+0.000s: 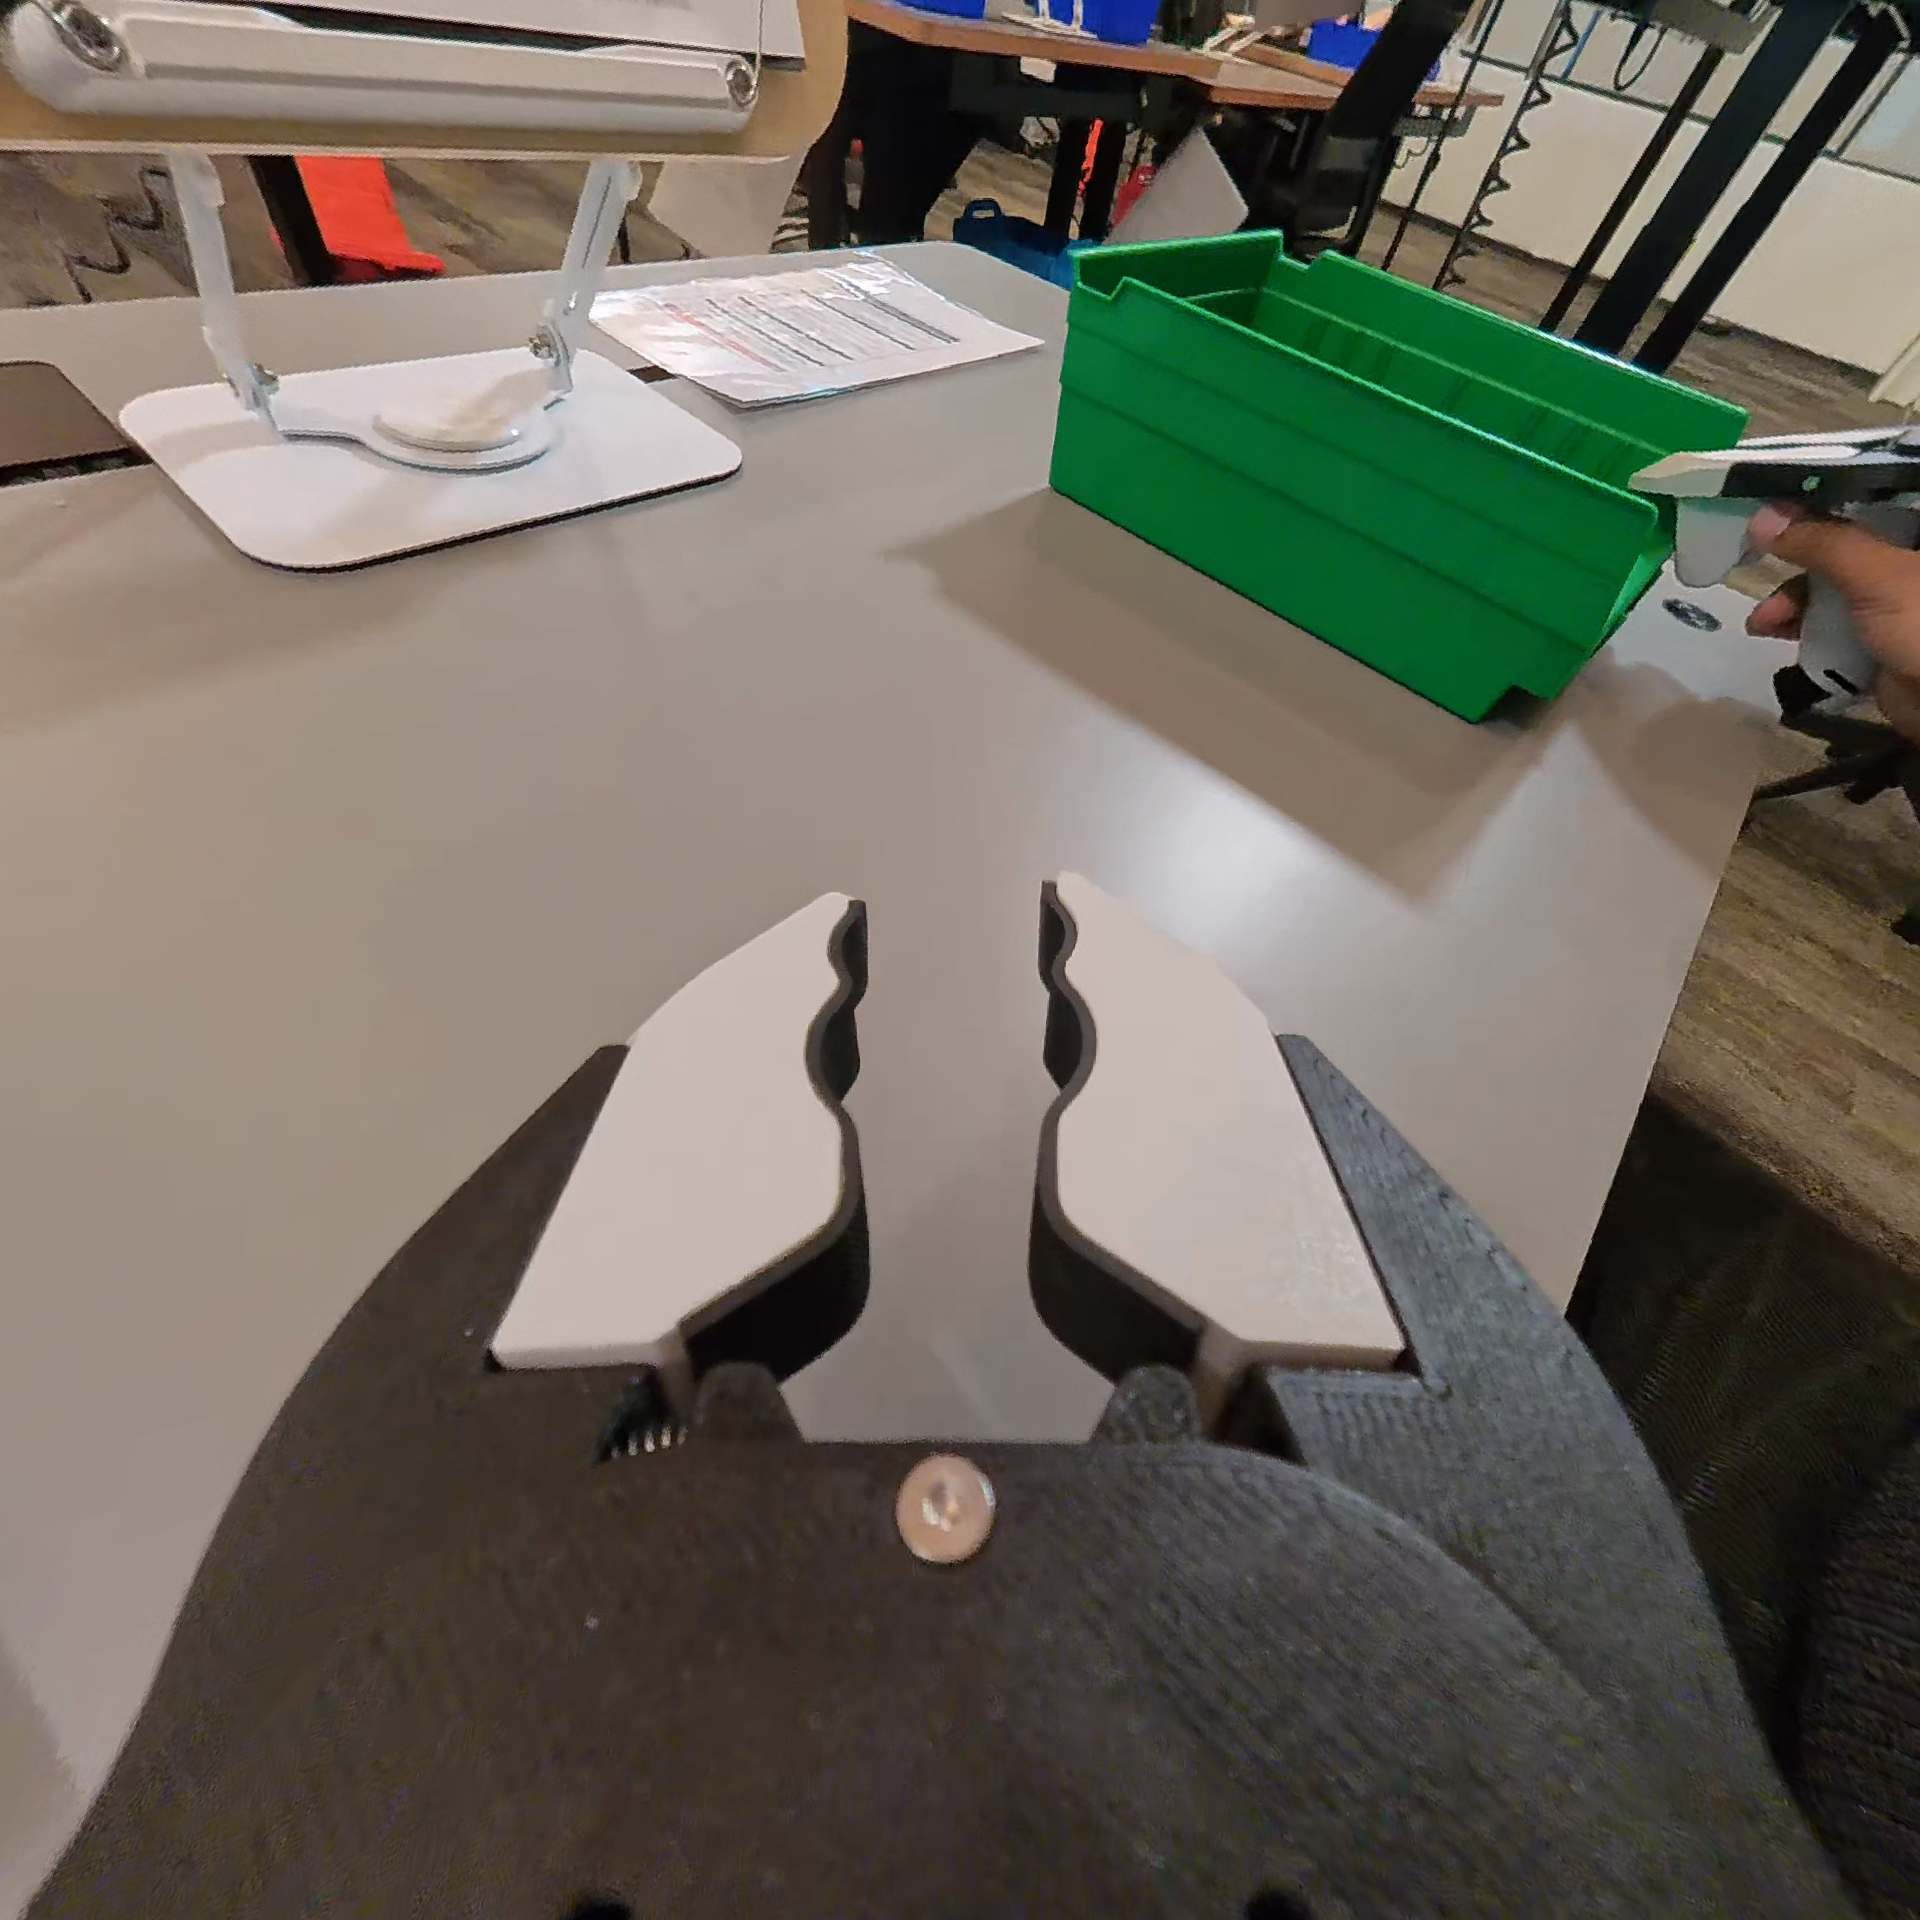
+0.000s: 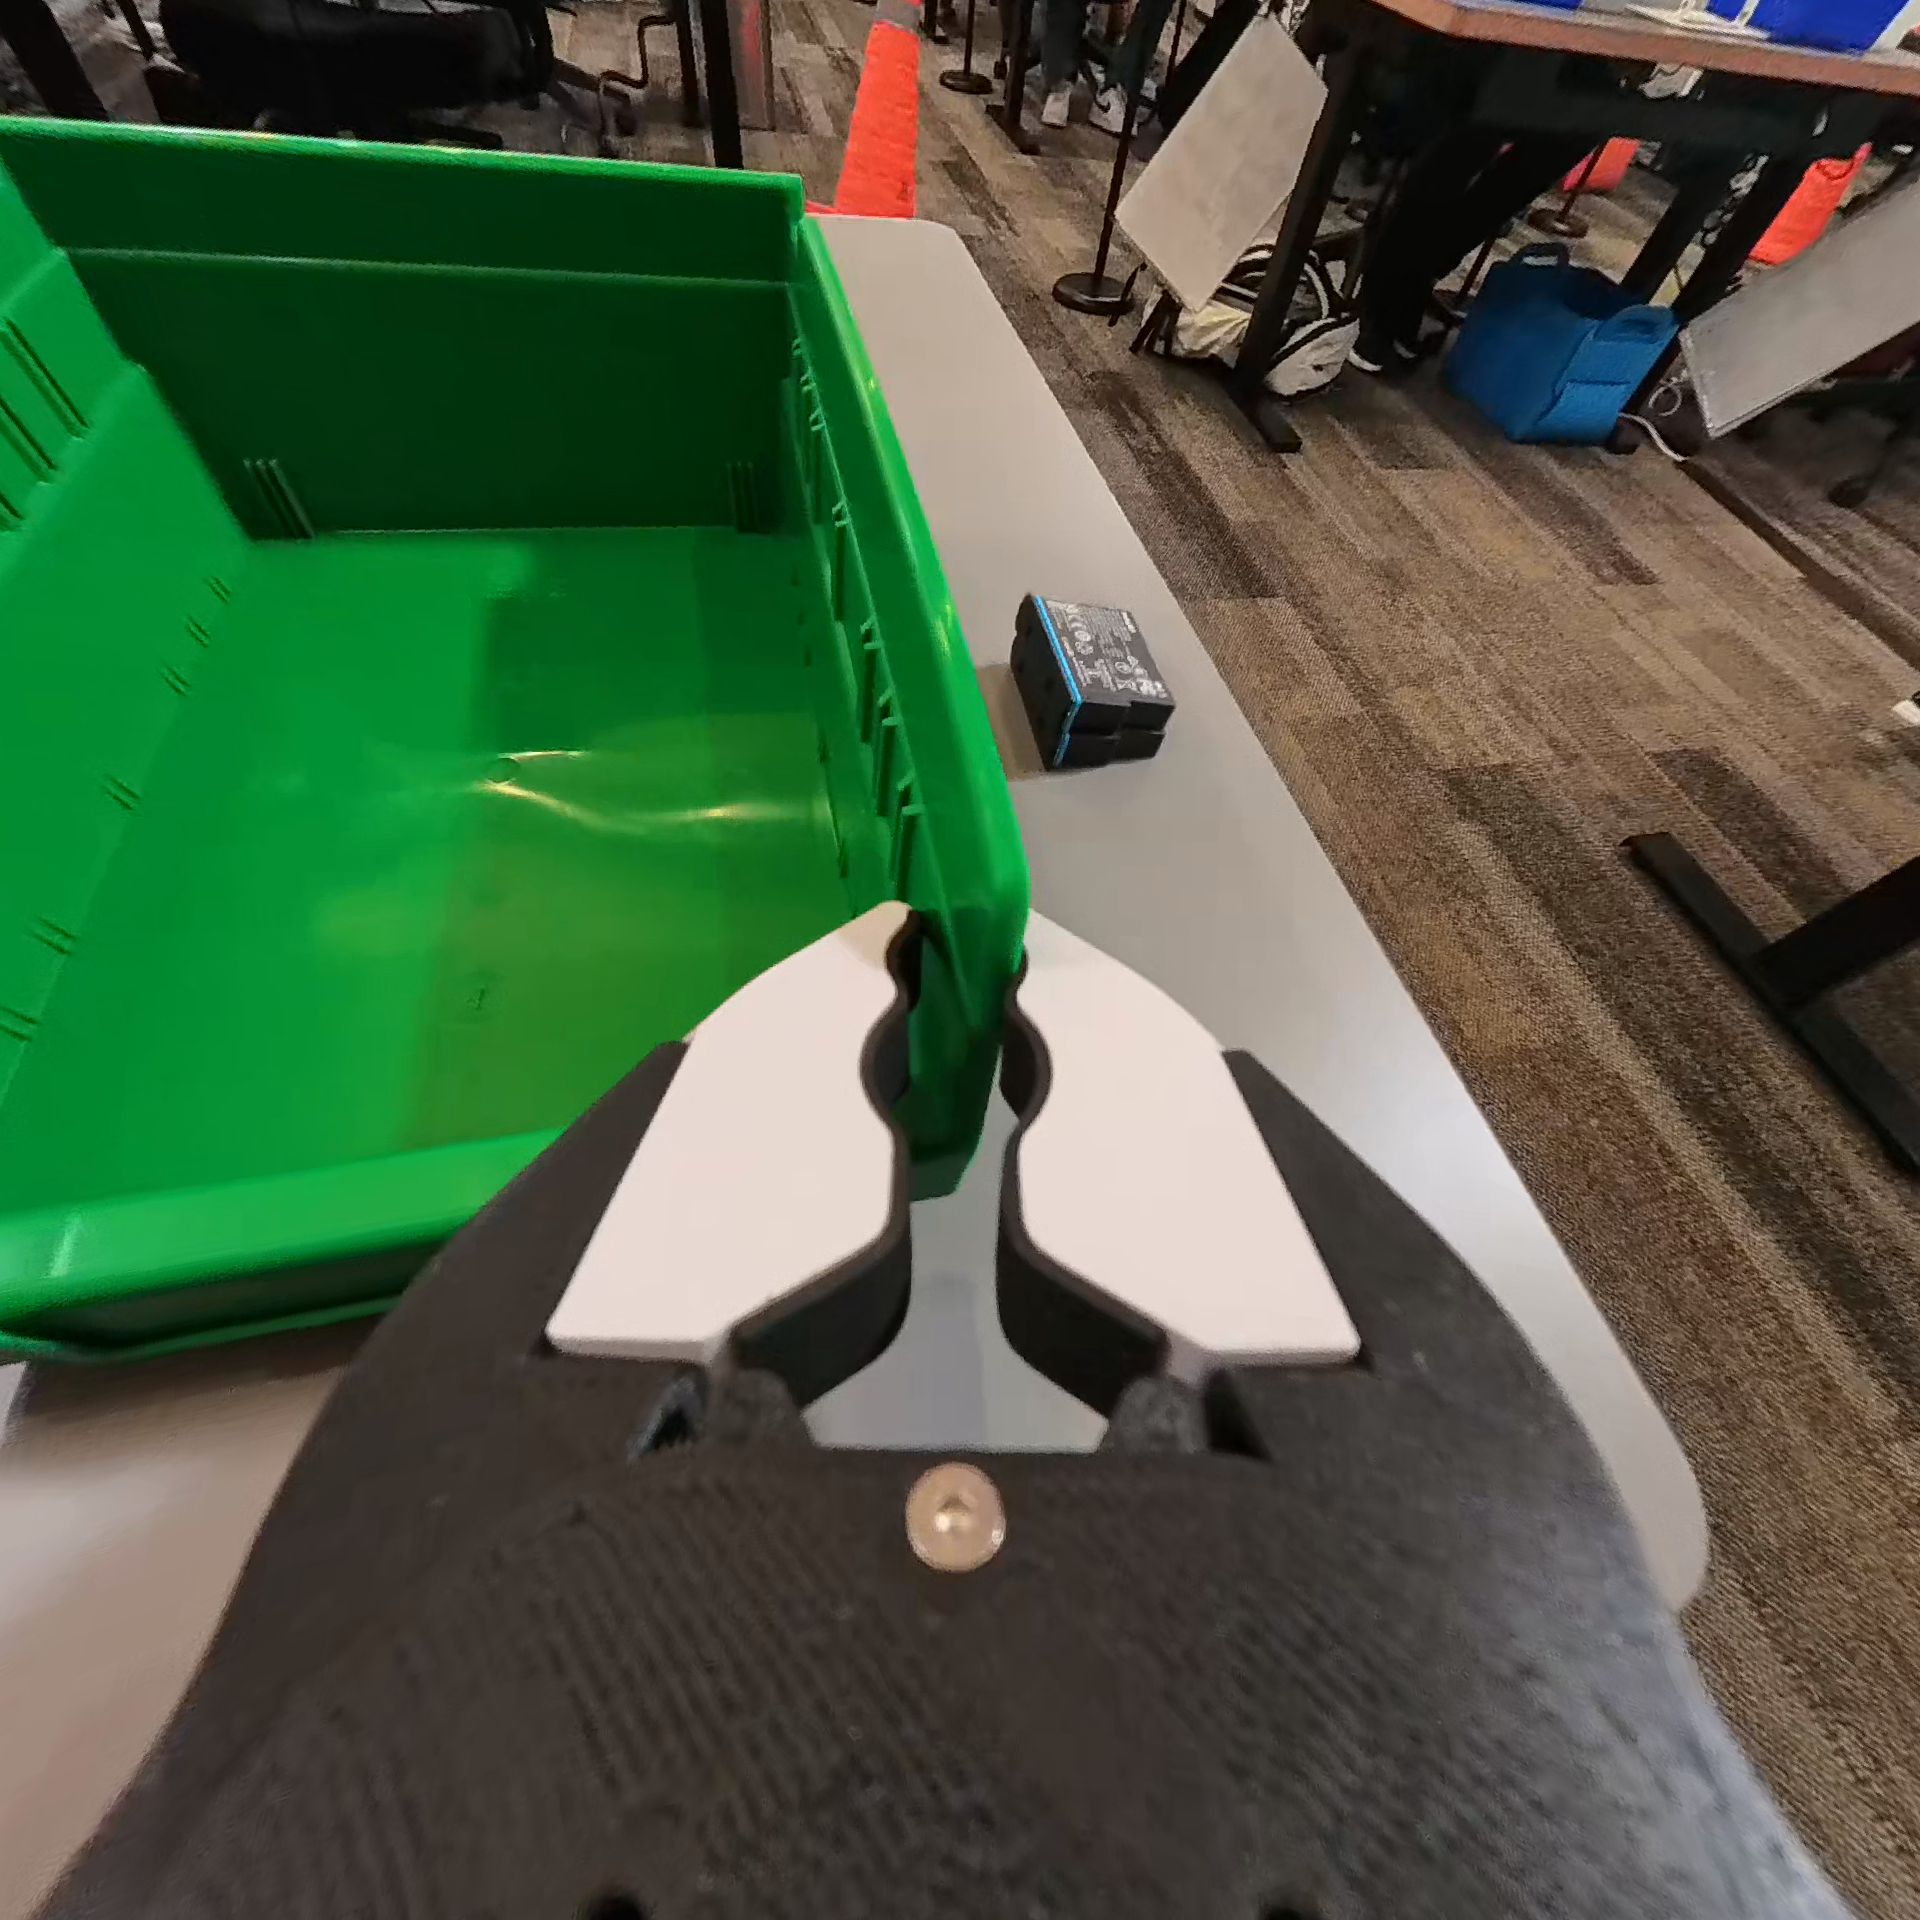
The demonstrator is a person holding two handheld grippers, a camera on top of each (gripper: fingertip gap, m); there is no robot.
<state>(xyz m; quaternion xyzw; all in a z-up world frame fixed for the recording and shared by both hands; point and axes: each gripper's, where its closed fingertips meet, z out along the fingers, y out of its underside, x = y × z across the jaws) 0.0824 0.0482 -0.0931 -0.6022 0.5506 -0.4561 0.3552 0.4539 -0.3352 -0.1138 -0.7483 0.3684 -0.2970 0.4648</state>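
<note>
My left gripper is open and empty, held low over the bare grey table. A green plastic bin, nested in a second one, stands at the table's far right. In the right wrist view the bin is empty. My right gripper is shut on the bin's near right corner wall, one finger inside and one outside. It also shows in the left wrist view, held by a hand. Two small black batteries lie stacked on the table just right of the bin.
A white stand with a flat base sits at the table's far left. A paper in a plastic sleeve lies beside it. The table's right edge runs close past the bin. Beyond are carpet, desks, orange cones and a blue bag.
</note>
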